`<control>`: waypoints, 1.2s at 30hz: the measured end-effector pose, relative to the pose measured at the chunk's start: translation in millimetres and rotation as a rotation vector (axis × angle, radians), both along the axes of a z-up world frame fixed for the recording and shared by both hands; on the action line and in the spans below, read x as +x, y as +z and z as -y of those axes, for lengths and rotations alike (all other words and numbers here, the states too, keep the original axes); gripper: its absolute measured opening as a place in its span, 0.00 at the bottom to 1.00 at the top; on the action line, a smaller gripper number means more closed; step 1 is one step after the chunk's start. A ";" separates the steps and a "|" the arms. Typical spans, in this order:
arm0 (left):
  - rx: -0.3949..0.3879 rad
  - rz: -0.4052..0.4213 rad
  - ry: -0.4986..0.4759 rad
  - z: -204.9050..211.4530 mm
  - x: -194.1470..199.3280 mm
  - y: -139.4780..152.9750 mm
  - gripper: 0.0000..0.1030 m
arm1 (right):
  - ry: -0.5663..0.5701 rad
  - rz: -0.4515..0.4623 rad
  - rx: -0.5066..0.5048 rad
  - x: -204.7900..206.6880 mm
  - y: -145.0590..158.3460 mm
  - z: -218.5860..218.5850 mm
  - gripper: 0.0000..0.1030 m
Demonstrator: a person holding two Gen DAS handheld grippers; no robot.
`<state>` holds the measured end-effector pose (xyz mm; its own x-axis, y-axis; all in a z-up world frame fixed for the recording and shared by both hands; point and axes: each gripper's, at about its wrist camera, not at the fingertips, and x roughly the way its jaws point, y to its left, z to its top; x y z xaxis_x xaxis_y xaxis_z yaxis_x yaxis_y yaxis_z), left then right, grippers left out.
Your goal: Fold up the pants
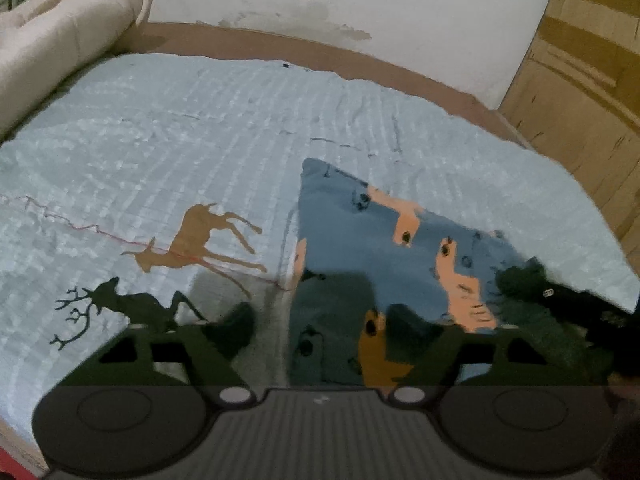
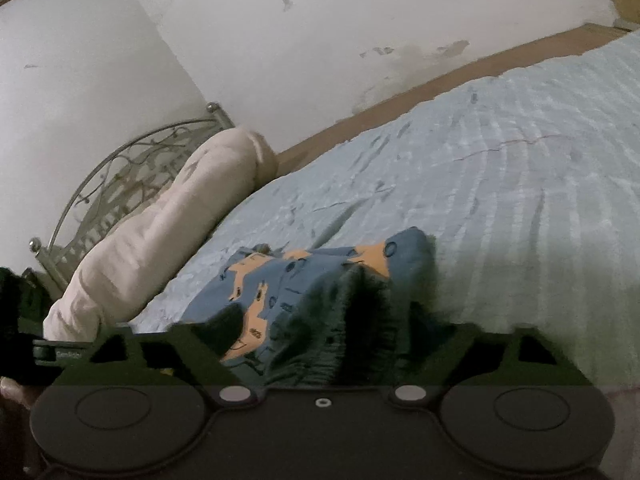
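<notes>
- The pants (image 1: 360, 232), blue with orange animal shapes, lie on the light blue quilt (image 1: 180, 140) as a compact, layered packet, toward the near right part of the bed in the left wrist view.
- In the right wrist view the pants (image 2: 280, 284) show stacked layers with an edge facing the camera, so I judge that at least one fold is made; whether a last fold or smoothing remains cannot be told.
- The left gripper (image 1: 332, 320) hangs low over the near end of the packet, its fingers spread wide, one over the quilt and one over the cloth; it looks released, holding nothing.
- The right gripper (image 2: 336, 324) sits just at the packet's near edge, fingers well apart; blur hides whether cloth is pinched, but it reads as open.
- Farther out, a rolled cream blanket (image 2: 160, 232) lies along the metal headboard (image 2: 120, 172), and deer figures (image 1: 200, 236) decorate the quilt.
</notes>
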<state>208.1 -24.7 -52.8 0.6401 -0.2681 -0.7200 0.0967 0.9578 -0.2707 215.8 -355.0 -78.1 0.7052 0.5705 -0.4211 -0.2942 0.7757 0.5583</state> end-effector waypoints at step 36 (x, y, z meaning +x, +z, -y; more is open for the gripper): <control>0.062 0.133 0.124 -14.4 66.8 37.5 0.66 | -0.128 0.065 -0.276 79.5 47.8 -69.0 0.32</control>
<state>275.0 -10.3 -15.3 0.7563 -0.1393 -0.6392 0.0080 0.9790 -0.2039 295.2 -286.0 -30.3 0.7942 0.3461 -0.4994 -0.2129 0.9283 0.3048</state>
